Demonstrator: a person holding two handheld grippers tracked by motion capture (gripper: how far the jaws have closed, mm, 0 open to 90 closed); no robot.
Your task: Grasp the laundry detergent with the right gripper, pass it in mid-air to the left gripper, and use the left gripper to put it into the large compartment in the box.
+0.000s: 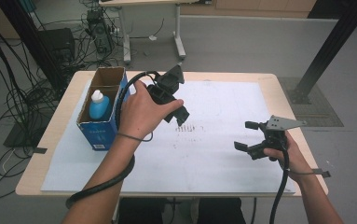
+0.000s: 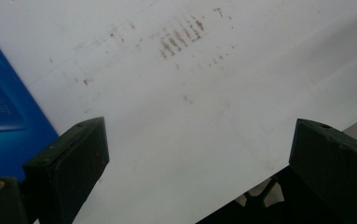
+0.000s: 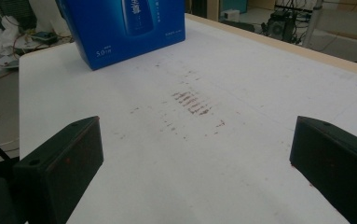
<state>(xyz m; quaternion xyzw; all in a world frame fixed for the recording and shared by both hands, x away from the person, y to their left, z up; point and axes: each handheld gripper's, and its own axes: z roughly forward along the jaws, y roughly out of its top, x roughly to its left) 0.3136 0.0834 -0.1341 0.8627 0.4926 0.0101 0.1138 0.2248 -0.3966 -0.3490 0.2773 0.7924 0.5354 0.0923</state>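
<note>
Jaws of the right gripper (image 1: 248, 136) stand spread wide with nothing between them, held above the white sheet (image 1: 223, 154) close to the table's (image 1: 285, 100) near right edge. In the right gripper view bare sheet runs out ahead of the fingers (image 3: 62, 168), past a patch of reddish marks (image 3: 192, 102), up to the blue box (image 3: 125, 28) well beyond them, and the wooden table edge shows off to the right of the far finger. The left gripper (image 1: 178, 109) hangs over the sheet farther in, just beside the box (image 1: 102, 109), its jaws likewise wide apart and empty. In the left gripper view the box's blue wall (image 2: 3, 112) lies just left of the left finger (image 2: 71, 161), apart from it, and open sheet with the marks (image 2: 181, 37) spreads between and ahead of both fingers. A white-capped blue bottle (image 1: 98, 104) stands upright inside the open-topped box, left of the left hand (image 1: 141, 112). The two grippers are well apart, with clear sheet between them. Beyond the box lies the table's far edge.
</note>
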